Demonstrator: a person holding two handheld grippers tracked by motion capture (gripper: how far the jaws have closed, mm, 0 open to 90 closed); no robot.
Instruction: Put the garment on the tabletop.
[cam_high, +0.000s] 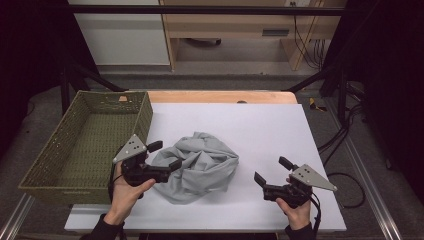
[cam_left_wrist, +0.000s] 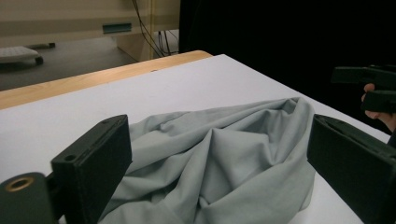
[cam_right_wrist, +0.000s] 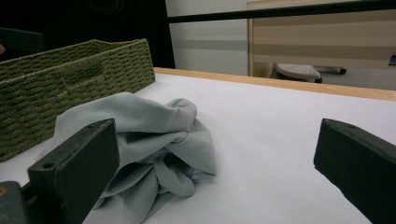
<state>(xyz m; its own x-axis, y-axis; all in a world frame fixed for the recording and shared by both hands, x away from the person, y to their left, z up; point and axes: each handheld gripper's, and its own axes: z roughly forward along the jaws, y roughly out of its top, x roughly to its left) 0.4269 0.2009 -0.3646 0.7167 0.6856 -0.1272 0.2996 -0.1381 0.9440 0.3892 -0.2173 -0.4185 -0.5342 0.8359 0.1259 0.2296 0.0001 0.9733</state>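
A white tabletop (cam_high: 270, 130) with a wooden far edge carries a crumpled pale grey cloth (cam_high: 200, 167) near its middle. A green woven basket (cam_high: 60, 150) sits at the left edge, just beside the cloth. Beyond, wooden furniture (cam_high: 225, 25) stands on a grey floor, with black cables (cam_high: 310, 45) hanging.

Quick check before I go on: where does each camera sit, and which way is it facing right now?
High view: above the person's side, looking forward and down on the table; shows both hands, the left hand-held gripper, the right hand-held gripper.
Left gripper view: rides the left hand-held gripper, facing across the grey cloth toward the right one; own jaws open.
Right gripper view: rides the right hand-held gripper, facing the cloth and green basket; own jaws open.
Shared: all three show the cloth.
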